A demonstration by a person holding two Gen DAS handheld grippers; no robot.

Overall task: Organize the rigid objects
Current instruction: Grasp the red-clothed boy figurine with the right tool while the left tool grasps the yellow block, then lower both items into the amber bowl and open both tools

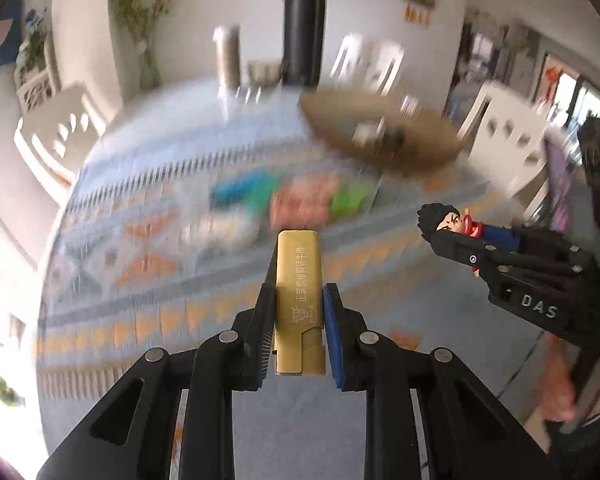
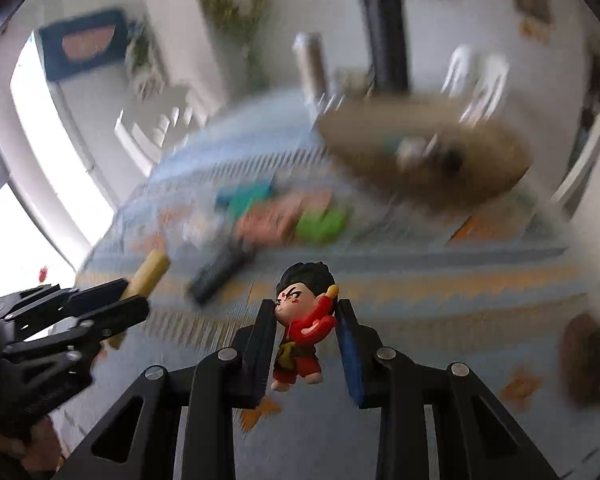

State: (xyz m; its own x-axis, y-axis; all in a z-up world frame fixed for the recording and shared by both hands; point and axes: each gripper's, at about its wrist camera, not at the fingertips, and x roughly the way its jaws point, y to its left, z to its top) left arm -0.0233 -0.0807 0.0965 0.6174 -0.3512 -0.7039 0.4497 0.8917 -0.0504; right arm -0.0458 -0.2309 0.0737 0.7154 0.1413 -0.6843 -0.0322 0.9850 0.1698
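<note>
We count two grippers, left [image 1: 298, 304] and right [image 2: 305, 322]; one gold bar-shaped box [image 1: 298, 280]; one toy figurine [image 2: 300, 320]; one wooden tray [image 1: 380, 136]; one black flask [image 1: 304, 24].

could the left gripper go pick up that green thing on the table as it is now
Probably not yet. The left gripper is already shut on a gold bar, so it has no free grip. The green thing lies ahead on the tablecloth with nothing between, but everything there is blurred.
</note>
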